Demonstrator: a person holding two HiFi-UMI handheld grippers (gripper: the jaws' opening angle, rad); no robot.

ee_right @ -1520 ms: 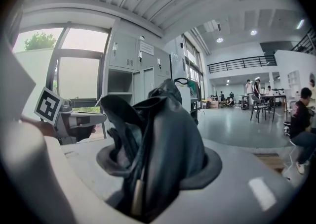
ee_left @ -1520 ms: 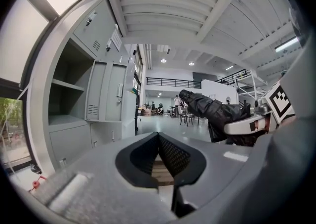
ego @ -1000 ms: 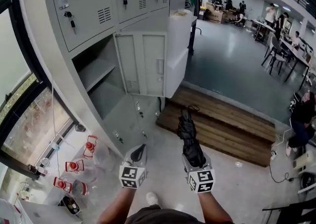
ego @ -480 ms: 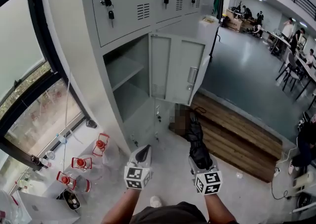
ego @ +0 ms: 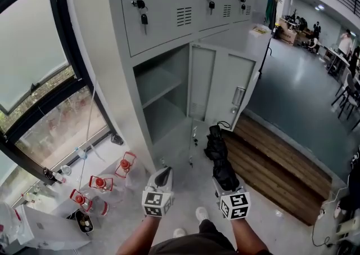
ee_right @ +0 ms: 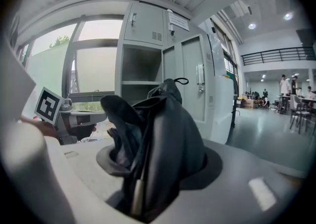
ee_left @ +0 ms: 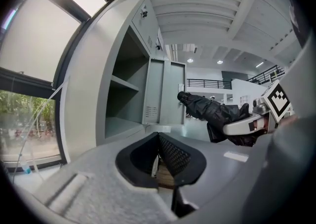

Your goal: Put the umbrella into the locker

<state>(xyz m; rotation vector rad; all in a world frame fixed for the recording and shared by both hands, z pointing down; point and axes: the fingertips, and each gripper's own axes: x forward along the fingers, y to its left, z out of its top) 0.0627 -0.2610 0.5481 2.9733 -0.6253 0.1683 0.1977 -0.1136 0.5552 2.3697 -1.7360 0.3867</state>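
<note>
A folded black umbrella (ego: 218, 152) points away from me, its handle end held in my right gripper (ego: 226, 183), which is shut on it. In the right gripper view the umbrella (ee_right: 163, 134) fills the jaws and hides the pads. The grey locker's open compartment (ego: 163, 99) is ahead and slightly left, with a shelf inside and its door (ego: 225, 93) swung out to the right. My left gripper (ego: 162, 178) is level with the right one, shut and empty; its pads (ee_left: 173, 156) meet at the tip. The left gripper view shows the umbrella (ee_left: 217, 114) to its right, short of the compartment (ee_left: 123, 104).
Keys (ego: 143, 18) hang from the closed upper locker doors. Several red-capped objects (ego: 101, 183) lie on the floor at the left by the window (ego: 34, 68). A wooden platform (ego: 275, 164) lies to the right. People and desks (ego: 343, 45) are far back right.
Both grippers have moved toward the lockers, with the umbrella still in the right one. The open compartment now sits nearer and more central in the head view.
</note>
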